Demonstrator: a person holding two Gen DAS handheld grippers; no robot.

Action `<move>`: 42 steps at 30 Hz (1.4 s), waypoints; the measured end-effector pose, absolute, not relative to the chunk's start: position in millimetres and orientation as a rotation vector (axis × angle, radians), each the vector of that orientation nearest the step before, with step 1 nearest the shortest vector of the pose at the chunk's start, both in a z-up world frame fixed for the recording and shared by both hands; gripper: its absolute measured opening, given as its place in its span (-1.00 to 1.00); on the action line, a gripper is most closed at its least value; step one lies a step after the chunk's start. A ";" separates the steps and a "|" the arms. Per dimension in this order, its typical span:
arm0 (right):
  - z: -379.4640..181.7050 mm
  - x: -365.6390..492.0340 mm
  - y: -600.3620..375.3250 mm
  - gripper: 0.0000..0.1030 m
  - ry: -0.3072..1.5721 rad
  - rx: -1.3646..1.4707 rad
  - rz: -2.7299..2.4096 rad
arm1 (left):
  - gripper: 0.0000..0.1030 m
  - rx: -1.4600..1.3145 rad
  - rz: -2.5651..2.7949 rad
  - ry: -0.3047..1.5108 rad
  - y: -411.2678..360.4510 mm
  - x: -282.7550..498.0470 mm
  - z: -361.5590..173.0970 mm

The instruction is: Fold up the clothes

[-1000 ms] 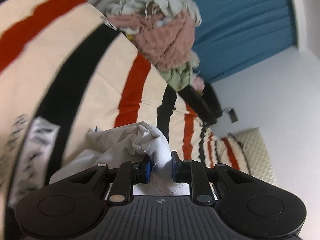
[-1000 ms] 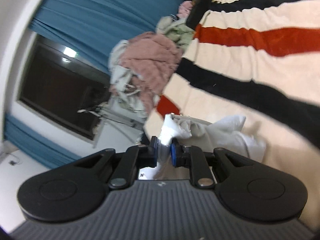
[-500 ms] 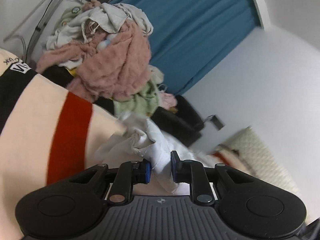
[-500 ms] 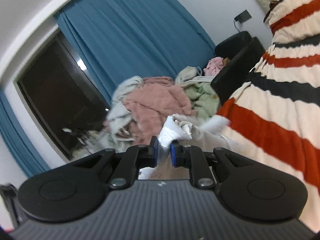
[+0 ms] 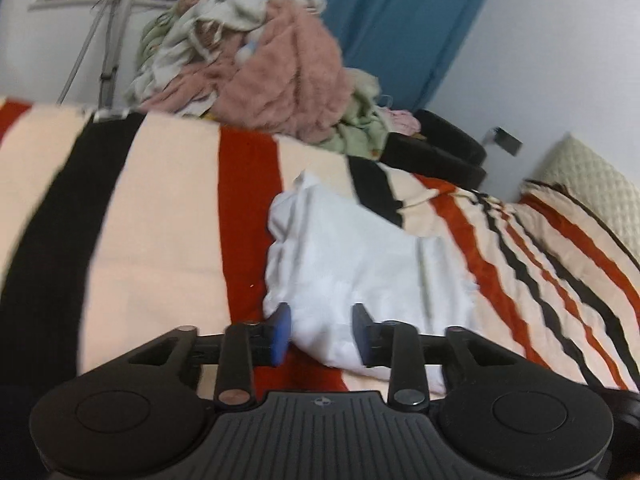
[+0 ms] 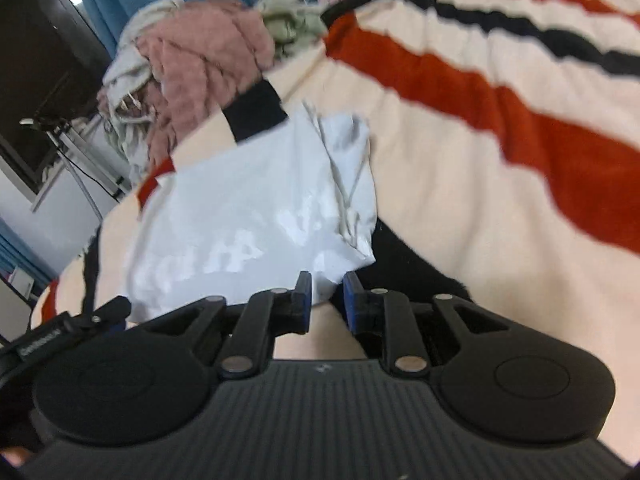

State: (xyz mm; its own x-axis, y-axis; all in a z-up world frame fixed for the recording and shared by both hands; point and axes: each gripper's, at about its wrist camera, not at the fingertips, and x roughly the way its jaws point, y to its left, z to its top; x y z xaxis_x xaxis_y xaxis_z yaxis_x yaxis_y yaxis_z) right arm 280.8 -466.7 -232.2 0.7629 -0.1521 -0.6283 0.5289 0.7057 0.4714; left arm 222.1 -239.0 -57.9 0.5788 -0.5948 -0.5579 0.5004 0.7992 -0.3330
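Observation:
A white garment (image 5: 360,264) lies spread on the striped blanket (image 5: 160,220) in the left wrist view. Its near hem sits between the fingers of my left gripper (image 5: 320,330), whose jaws are opening; the blue pads stand apart from the cloth. In the right wrist view the same white garment (image 6: 248,220), with pale lettering on it, lies flat. One corner of it reaches between the fingers of my right gripper (image 6: 327,294). Those jaws are opening too, and a gap shows beside the pads.
A heap of clothes (image 5: 272,68), pink, green and white, is piled at the far edge of the bed by a blue curtain (image 5: 400,20). A quilted cream pillow (image 5: 592,188) lies far right. A black chair (image 5: 436,152) stands behind the bed.
Both grippers came down and rolled level, laying the white garment flat on the blanket. Both pairs of jaws, shut on bunched cloth before, have parted, the left one widely.

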 end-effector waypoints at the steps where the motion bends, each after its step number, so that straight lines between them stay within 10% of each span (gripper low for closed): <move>1: -223.1 275.6 -463.5 -0.58 0.591 0.677 -0.398 | -0.16 -0.129 -0.652 0.688 -233.2 211.7 -44.2; 5: -175.6 250.4 -439.9 -0.56 0.542 0.585 -0.375 | -0.09 -0.075 -0.691 0.608 -207.0 168.1 8.2; 7: -151.7 232.4 -423.5 -0.22 0.505 0.536 -0.356 | 0.01 -0.055 -0.689 0.570 -193.9 141.0 33.8; 9: -129.6 211.0 -406.4 0.78 0.454 0.494 -0.329 | 0.28 -0.068 -0.713 0.543 -179.6 116.5 54.4; 11: -110.5 189.1 -387.3 0.98 0.406 0.435 -0.310 | 0.63 -0.067 -0.731 0.512 -166.5 90.3 71.6; 19: -70.2 117.5 -318.6 1.00 0.297 0.233 -0.252 | 0.93 -0.042 -0.714 0.386 -106.2 -5.6 111.1; 42: -119.3 76.1 -271.6 1.00 0.242 0.212 -0.289 | 0.99 -0.013 -0.612 0.297 -24.9 -88.8 80.2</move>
State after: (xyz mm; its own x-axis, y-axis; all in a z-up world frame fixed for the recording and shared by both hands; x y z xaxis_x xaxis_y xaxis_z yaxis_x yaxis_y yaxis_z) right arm 76.1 -271.6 -119.3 0.9300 -0.2548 -0.2648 0.3053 0.9368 0.1708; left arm -88.8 -24.9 80.2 0.7775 -0.5676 -0.2707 0.5640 0.8198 -0.0990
